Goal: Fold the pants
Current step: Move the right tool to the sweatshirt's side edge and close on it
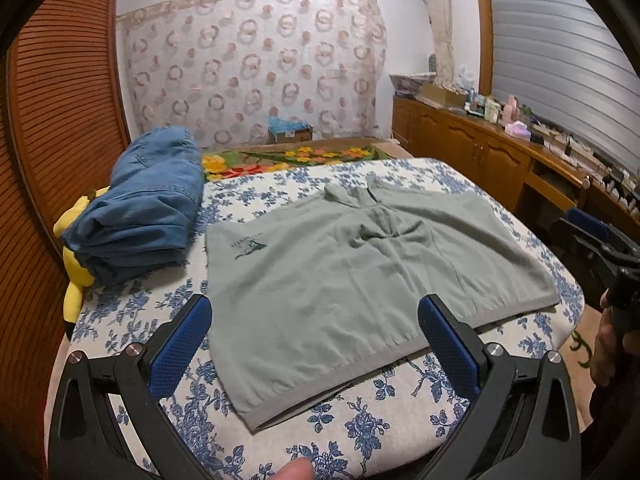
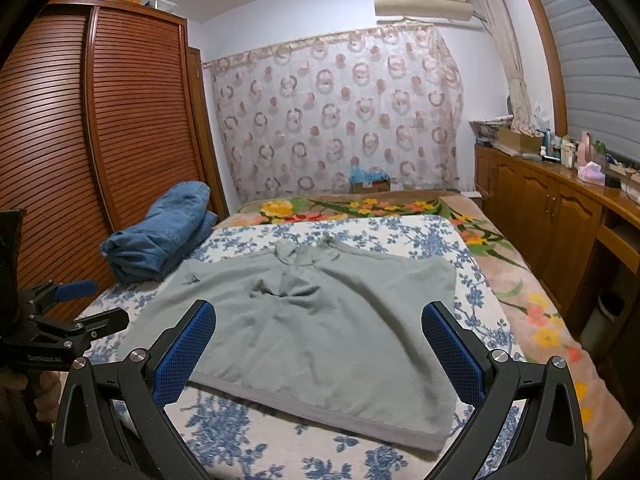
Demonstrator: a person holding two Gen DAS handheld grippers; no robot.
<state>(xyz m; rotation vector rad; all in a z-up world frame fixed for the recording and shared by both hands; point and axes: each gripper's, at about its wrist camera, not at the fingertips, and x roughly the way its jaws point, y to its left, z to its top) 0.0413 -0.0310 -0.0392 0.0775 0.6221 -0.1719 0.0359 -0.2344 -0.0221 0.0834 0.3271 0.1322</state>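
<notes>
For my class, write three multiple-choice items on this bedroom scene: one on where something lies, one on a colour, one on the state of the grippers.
1. Where does the folded denim lie relative to the grey pants?
A. On top of them
B. Beside them, near the wardrobe
C. On the cabinet

2. What colour are the hand-held gripper pads?
A. Blue
B. Red
C. Green

3. What state are the two hand-held grippers in?
A. Both shut on the pants
B. One open, one shut
C. Both open, holding nothing

Answers:
1. B: the denim sits on the bed's wardrobe side, apart from the pants.
2. A: the pads are blue.
3. C: the left hand-held gripper and right hand-held gripper both show wide-spread fingers with nothing between them.
</notes>
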